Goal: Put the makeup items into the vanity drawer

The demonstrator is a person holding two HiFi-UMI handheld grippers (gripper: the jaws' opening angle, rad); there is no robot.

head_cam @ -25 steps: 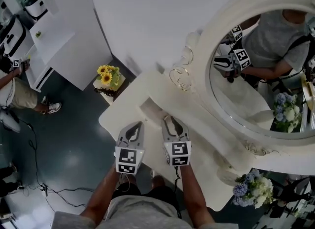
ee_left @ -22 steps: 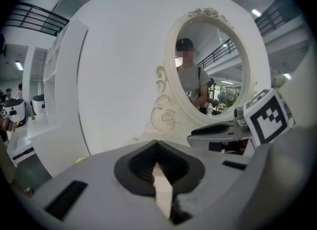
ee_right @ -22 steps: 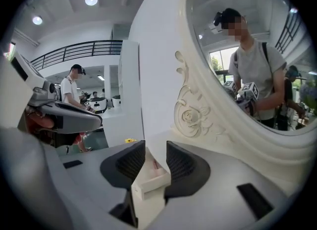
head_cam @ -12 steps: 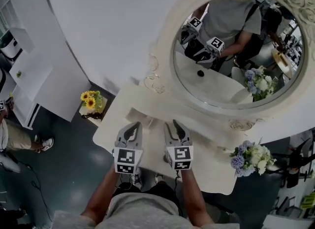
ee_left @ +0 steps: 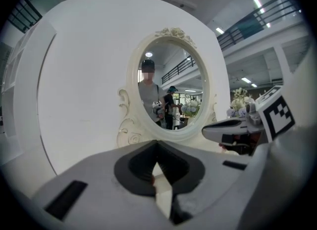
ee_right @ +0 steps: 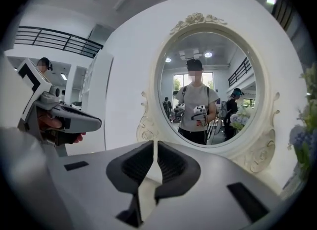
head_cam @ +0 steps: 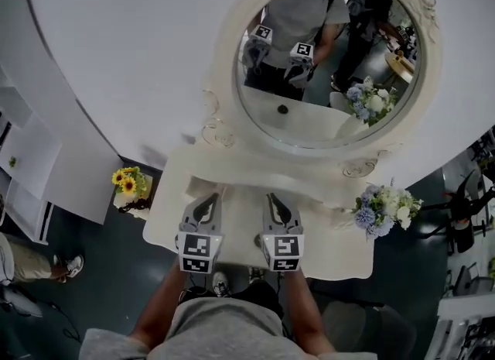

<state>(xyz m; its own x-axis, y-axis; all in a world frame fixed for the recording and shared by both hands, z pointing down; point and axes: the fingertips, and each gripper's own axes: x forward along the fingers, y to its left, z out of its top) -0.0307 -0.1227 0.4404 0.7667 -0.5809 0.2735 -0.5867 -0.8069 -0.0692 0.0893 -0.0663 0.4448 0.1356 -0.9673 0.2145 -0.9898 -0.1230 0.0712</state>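
Both grippers hover side by side over the front of the white vanity table (head_cam: 325,254). My left gripper (head_cam: 209,196) has its jaws together at the tip and holds nothing; the left gripper view shows the same on the left gripper (ee_left: 156,147). The jaws of my right gripper (head_cam: 272,196) are closing, down to a hairline slit with nothing between them, as the right gripper view shows on the right gripper (ee_right: 155,147). A small dark item (head_cam: 283,108) appears only as a reflection in the oval mirror (head_cam: 325,126). I can make out no makeup item on the table top itself.
A boxy recess (head_cam: 203,187) sits at the table's back left. A blue and white flower bunch (head_cam: 379,210) stands at the right end. Sunflowers (head_cam: 128,183) stand on the floor to the left. A person's leg (head_cam: 31,262) shows at the far left.
The head view has swung, so the mirror now sits centred above the table. The right gripper's jaws have drawn together. Both grippers stay over the table's front.
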